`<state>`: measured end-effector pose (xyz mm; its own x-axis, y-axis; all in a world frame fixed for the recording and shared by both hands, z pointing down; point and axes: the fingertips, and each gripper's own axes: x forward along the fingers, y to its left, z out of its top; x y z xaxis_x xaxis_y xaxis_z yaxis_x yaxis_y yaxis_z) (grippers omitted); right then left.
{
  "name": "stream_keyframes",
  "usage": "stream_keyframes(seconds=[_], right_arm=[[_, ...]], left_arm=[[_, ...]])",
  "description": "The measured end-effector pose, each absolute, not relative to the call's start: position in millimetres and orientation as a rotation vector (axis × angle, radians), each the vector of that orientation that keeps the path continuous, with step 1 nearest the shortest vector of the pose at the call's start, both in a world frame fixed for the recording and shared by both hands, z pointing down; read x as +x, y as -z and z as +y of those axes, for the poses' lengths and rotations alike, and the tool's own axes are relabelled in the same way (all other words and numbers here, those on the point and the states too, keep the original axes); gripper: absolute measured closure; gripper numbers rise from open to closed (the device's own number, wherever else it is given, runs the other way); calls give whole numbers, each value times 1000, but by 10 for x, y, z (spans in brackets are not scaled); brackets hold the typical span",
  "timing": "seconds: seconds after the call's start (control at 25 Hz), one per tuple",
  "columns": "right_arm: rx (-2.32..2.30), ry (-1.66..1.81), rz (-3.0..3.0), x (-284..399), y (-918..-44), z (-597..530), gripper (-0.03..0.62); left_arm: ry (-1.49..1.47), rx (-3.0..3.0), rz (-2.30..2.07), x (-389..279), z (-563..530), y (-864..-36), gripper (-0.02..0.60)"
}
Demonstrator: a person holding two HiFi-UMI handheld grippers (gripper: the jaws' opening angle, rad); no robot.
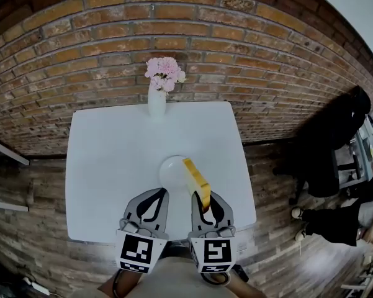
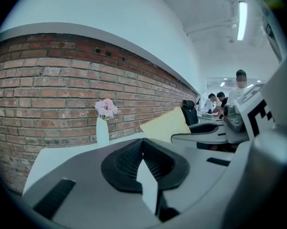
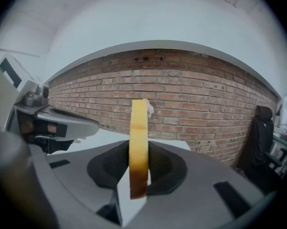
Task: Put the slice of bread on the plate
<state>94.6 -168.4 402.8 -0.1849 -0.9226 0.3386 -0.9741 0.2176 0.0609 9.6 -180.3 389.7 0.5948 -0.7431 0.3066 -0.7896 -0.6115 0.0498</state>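
Note:
A yellow slice of bread (image 1: pixel 196 180) with a browned crust stands on edge between the jaws of my right gripper (image 1: pixel 202 197), which is shut on it. It hangs just right of a small white plate (image 1: pixel 169 169) on the white table (image 1: pixel 112 154). In the right gripper view the bread slice (image 3: pixel 139 142) rises upright from the right gripper (image 3: pixel 138 175). My left gripper (image 1: pixel 163 192) hovers beside it at the table's near edge, and its black pads meet with nothing between them. The left gripper view shows that left gripper (image 2: pixel 143 144) and the bread (image 2: pixel 166 124) to its right.
A white vase (image 1: pixel 156 101) with pink flowers stands at the table's far edge against the brick wall (image 1: pixel 192 36). A black chair (image 1: pixel 332 135) and people's legs are at the right, on the wooden floor.

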Motion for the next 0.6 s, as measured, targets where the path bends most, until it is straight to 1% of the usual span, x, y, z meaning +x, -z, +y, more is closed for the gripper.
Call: stream_keyframes(seconds=[0.6], right_arm=[[1685, -300, -2195, 814, -4462, -2050, 502]], left_arm=[[-441, 2594, -1248, 115, -2023, -4143, 572]])
